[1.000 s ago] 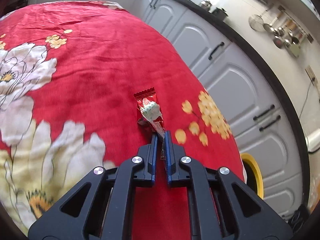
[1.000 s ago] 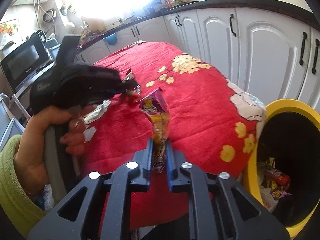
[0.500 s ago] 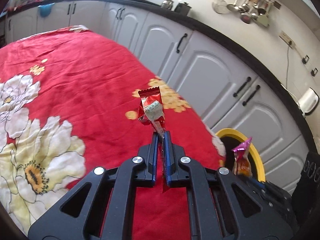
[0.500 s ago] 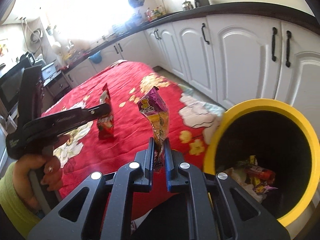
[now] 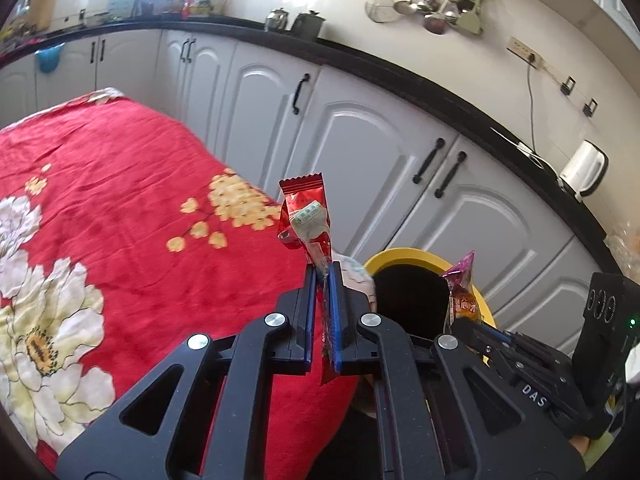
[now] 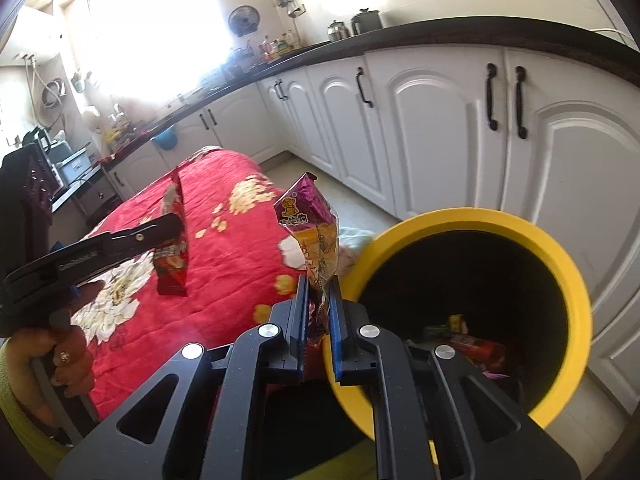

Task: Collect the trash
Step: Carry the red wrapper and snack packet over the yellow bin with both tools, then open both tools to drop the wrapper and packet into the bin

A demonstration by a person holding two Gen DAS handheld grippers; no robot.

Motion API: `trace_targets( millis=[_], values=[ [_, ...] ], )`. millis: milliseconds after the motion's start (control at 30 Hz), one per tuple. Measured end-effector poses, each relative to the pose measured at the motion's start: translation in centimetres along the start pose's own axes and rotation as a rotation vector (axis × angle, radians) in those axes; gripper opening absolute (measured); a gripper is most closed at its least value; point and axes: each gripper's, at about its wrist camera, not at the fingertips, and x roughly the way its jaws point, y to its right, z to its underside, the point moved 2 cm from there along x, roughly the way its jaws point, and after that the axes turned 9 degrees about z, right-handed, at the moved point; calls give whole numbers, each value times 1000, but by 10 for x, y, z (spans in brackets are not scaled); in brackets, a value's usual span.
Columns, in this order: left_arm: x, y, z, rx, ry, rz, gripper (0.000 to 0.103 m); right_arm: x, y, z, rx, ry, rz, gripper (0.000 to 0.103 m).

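My left gripper (image 5: 323, 276) is shut on a red snack wrapper (image 5: 305, 216) that stands up from its tips, above the edge of the red flowered tablecloth (image 5: 120, 216). The same gripper (image 6: 176, 226) and its red wrapper (image 6: 172, 264) appear at the left of the right wrist view. My right gripper (image 6: 320, 286) is shut on a purple and yellow wrapper (image 6: 314, 232), just left of the rim of the yellow bin (image 6: 560, 276). In the left wrist view that purple wrapper (image 5: 462, 292) hangs over the bin (image 5: 404, 256). Several wrappers (image 6: 472, 344) lie inside the bin.
White cabinets (image 6: 440, 120) with black handles run behind the bin under a dark counter (image 5: 400, 76). A kettle (image 5: 584, 168) and pots stand on the counter; utensils (image 5: 436, 0) hang on the wall. A person's hand (image 6: 68, 360) holds the left gripper's handle.
Both grippers have lifted their wrappers off the tablecloth and carried them toward the yellow bin, which now looms large in the right wrist view. The left gripper has rolled.
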Motion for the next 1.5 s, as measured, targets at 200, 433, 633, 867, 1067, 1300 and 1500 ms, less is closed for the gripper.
trace_targets(
  millis=[200, 433, 633, 867, 1067, 1300, 1500],
  values=[
    [2, 21, 2, 44, -2, 20, 3, -9, 25, 3, 22, 10, 35, 9],
    [9, 48, 5, 94, -11, 52, 3, -18, 51, 4, 53, 27, 67, 9],
    [22, 72, 12, 134, -36, 82, 3, -24, 73, 6, 79, 35, 93, 9],
    [38, 95, 22, 175, -71, 106, 3, -27, 97, 9, 115, 39, 123, 9],
    [52, 108, 29, 200, -101, 116, 3, -27, 115, 14, 144, 34, 137, 9],
    [73, 119, 38, 223, -151, 116, 3, -20, 127, 24, 169, -1, 143, 9],
    [90, 119, 45, 220, -197, 110, 3, -12, 132, 30, 189, -37, 129, 9]
  ],
)
